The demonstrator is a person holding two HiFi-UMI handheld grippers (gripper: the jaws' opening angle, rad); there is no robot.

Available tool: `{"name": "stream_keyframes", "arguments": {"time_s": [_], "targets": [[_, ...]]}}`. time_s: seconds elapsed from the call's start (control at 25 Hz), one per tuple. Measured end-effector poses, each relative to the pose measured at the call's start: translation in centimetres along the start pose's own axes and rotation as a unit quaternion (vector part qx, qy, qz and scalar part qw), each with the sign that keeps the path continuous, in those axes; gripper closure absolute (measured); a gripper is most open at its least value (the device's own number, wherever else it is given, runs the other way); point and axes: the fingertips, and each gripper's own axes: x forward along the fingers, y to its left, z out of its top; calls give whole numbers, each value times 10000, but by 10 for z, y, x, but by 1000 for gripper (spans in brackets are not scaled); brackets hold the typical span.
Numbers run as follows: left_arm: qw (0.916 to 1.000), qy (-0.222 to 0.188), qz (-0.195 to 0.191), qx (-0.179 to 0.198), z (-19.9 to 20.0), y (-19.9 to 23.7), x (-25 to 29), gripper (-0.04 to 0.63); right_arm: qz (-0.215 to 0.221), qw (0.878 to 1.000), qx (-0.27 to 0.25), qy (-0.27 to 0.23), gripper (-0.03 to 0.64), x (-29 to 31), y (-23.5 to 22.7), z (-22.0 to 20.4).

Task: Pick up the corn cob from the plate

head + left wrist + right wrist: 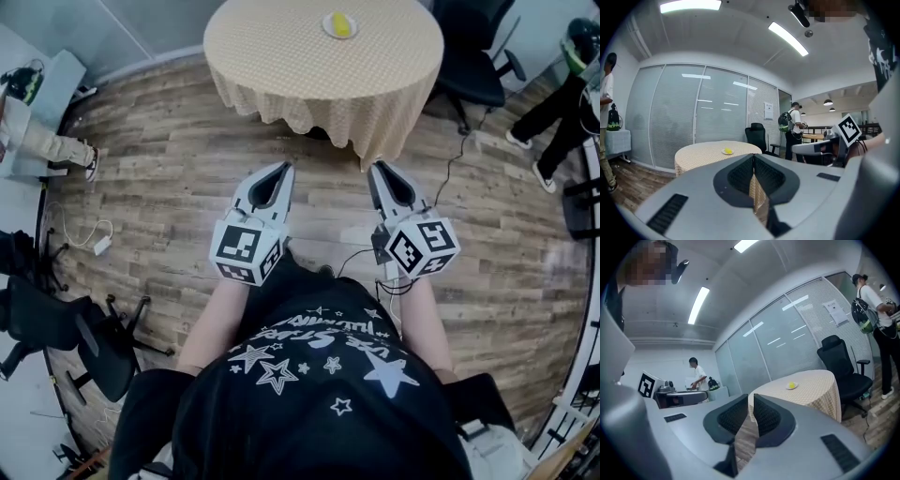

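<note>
A yellow corn cob (341, 24) lies on a small white plate (328, 30) on the far side of a round table (281, 56) with a beige checked cloth. It also shows as a small yellow spot, the corn cob (728, 151), in the left gripper view, and as the corn cob (791, 385) in the right gripper view. My left gripper (285, 167) and right gripper (373, 168) are held side by side over the wooden floor, well short of the table. Both are shut with nothing between their jaws.
A black office chair (478, 56) stands right of the table. A person (558, 103) stands at the far right, another person (37, 141) at a white desk on the left. More black chairs (66, 328) sit near left. Cables (450, 164) trail on the floor.
</note>
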Motion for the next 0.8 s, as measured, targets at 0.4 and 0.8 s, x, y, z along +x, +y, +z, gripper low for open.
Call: {"name": "stream_keyframes", "arguments": {"time_s": [0.4, 0.8], "targets": [[9998, 144, 74, -100, -14, 34, 14, 586, -243, 9996, 79, 122, 565, 23, -13, -10], [9993, 128, -234, -277, -12, 83, 89, 586, -803, 9964, 92, 238, 565, 73, -63, 4]]}}
